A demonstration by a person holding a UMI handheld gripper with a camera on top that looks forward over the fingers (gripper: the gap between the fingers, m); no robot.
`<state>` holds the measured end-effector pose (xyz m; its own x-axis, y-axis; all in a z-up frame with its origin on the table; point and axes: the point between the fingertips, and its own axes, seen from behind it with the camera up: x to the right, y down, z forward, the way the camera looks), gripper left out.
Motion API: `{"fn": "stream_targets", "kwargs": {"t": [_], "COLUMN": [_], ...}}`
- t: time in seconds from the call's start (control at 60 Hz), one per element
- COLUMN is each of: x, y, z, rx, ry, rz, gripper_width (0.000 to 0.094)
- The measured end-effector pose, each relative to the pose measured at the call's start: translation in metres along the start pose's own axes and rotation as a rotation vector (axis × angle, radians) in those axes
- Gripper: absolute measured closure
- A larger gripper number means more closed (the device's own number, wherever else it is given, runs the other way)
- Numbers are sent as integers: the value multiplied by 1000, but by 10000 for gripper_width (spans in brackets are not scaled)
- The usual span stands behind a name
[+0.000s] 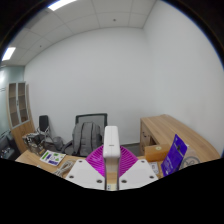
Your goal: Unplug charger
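A white, block-shaped charger stands upright between my fingers, and the magenta pads press on it from both sides. My gripper is shut on it and is raised well above the desks, facing the room's far wall. No cable or socket shows; the charger's lower end is hidden between the fingers.
A dark office chair stands beyond the fingers. A cluttered wooden desk lies to the left below, with a cabinet behind it. To the right are another wooden desk and a purple box.
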<state>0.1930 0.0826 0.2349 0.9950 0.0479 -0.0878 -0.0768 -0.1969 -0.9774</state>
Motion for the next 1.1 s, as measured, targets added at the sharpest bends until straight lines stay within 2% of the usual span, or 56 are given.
{"fn": "stream_targets", "kwargs": {"t": [0.017,0.117,0.233,0.4,0.45,0.533,0.633,0.8,0.85,1.1], "x": [3,26,40,57,59,68,90,112,119,102], "y": [1,82,160,220,220,222,228,235,230,170], "z": [1,-14,-32,-58,-62,-69,-83,-110,-120,-200], "rx": [-30,-187,-324,-425,-405,-422,-444,-498,-496,-513], "ry": [0,32,36,81,70,83,157,220,244,317], "rz": [9,21,114,283,368,408,329,220,161,-88], "gripper_width": [811,804,790,769,757,707,483,152,81,77]}}
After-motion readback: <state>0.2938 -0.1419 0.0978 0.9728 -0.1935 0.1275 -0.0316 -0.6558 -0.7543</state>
